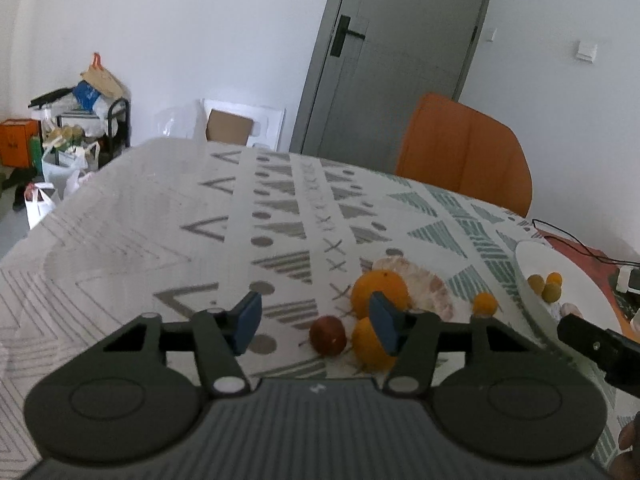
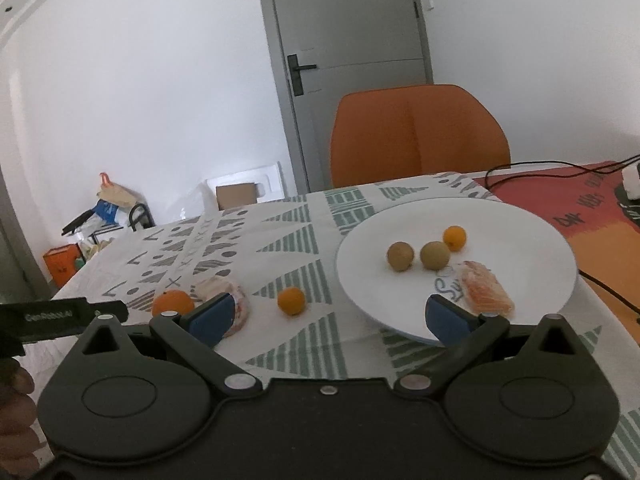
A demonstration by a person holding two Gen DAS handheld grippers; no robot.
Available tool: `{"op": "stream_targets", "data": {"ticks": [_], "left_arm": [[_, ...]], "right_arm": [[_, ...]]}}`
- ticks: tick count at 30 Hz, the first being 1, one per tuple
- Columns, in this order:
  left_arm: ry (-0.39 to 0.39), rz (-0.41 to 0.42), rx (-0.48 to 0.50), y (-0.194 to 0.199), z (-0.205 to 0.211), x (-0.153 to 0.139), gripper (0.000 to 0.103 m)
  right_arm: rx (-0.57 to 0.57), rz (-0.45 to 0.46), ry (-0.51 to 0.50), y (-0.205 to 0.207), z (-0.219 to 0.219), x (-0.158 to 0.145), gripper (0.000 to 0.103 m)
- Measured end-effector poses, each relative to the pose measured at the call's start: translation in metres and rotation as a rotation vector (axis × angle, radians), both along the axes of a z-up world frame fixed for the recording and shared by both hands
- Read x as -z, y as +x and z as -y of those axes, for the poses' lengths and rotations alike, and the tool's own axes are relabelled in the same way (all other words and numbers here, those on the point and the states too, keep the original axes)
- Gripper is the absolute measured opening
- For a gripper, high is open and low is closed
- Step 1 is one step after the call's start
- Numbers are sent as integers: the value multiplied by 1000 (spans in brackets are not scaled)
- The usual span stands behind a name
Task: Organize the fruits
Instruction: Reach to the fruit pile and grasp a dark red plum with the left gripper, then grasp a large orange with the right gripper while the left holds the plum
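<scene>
In the left wrist view my left gripper (image 1: 316,320) is open over the patterned tablecloth. A small dark red fruit (image 1: 328,336) lies in the gap, with neither pad touching it. The right pad partly hides an orange (image 1: 366,346). A larger orange (image 1: 380,288) and a pale peeled fruit (image 1: 428,284) lie just beyond. My right gripper (image 2: 330,318) is open and holds nothing, at the near rim of the white plate (image 2: 500,220). The plate holds two brownish-green fruits (image 2: 400,256), a small orange (image 2: 455,238) and peeled orange segments (image 2: 486,290). Another small orange (image 2: 291,301) lies on the cloth.
An orange chair (image 2: 416,136) stands at the table's far side before a grey door (image 2: 352,40). A red mat (image 2: 580,208) with black cables lies right of the plate. Bags and boxes (image 1: 72,128) stand on the floor past the table's left edge.
</scene>
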State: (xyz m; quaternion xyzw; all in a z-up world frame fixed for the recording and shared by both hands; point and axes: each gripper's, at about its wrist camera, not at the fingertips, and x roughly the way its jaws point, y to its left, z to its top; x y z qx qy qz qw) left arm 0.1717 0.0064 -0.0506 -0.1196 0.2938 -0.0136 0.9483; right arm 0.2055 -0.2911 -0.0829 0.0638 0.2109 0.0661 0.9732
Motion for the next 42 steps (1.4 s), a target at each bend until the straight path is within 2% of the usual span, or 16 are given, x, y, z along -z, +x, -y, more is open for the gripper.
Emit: {"op": "stream_targets", "data": {"ticks": [5,10,13,20,33,42], "left_arm": [[-10,-35,-3,4,-4,10,45],[-36,-25,23,5,-6,13,41],[-36,-62,43,8,-2,16,29],[-36,-54,31,4,-5,14,27],[-28,-23,-43,-15,-38,0,27],[-51,-11,-115,-25,-66,-2,28]], "right_arm": [[-8,-7,-17,2,-11,0,103],[-26,-8,-24,2,-22,1,103],[-44,-10,-19,2,-28,2,102],[-75,-33,-16,5,-37,7,95],[-175,-46,-19,14,-73,7,92],[-280,-68,-35,20,-107,7,81]]}}
